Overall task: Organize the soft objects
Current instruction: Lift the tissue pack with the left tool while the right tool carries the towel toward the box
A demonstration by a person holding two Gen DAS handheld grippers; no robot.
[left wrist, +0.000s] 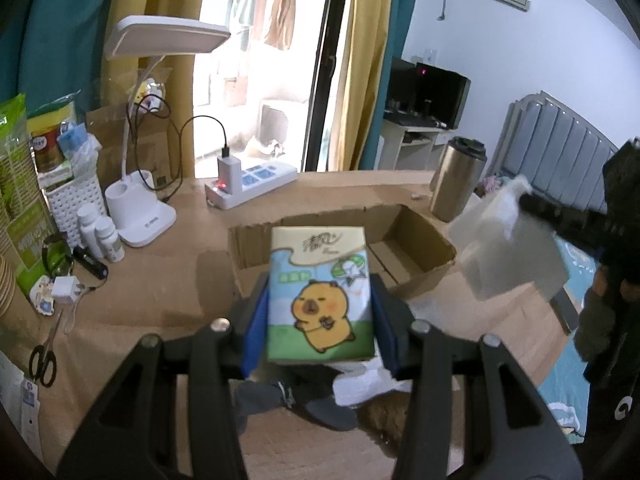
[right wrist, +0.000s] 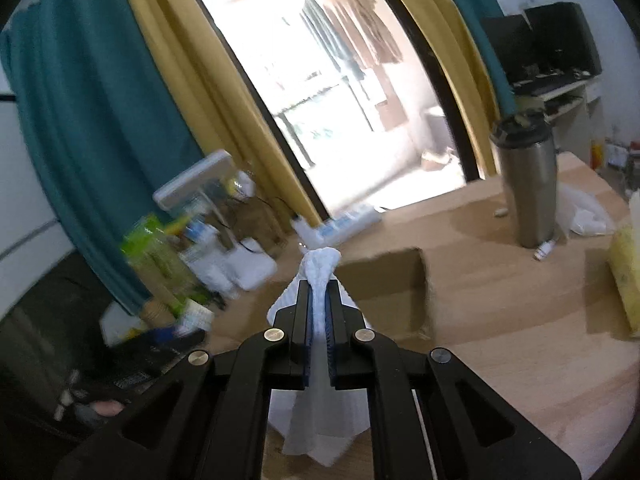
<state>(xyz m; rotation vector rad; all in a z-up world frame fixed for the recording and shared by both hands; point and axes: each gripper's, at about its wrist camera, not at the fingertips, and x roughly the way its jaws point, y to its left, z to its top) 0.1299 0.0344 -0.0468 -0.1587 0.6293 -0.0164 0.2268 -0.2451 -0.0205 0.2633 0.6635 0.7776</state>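
My left gripper [left wrist: 319, 292] is shut on a tissue pack [left wrist: 319, 294] printed with a yellow capybara, held just in front of and above an open cardboard box [left wrist: 416, 248] on the wooden table. My right gripper [right wrist: 319, 292] is shut on a white tissue sheet [right wrist: 320, 276] that bunches above the fingertips and hangs below them. That sheet also shows in the left wrist view [left wrist: 508, 248], held in the air to the right of the box. The box also shows in the right wrist view [right wrist: 400, 280]. A dark sock [left wrist: 296, 400] and a white cloth [left wrist: 368, 384] lie below my left gripper.
A steel tumbler [left wrist: 456, 180] stands behind the box on the right. A power strip [left wrist: 252, 184], white desk lamp [left wrist: 140, 216], pill bottles [left wrist: 100, 236], white basket [left wrist: 72, 204], and scissors [left wrist: 42, 360] crowd the left side. A bed [left wrist: 576, 280] lies beyond the right table edge.
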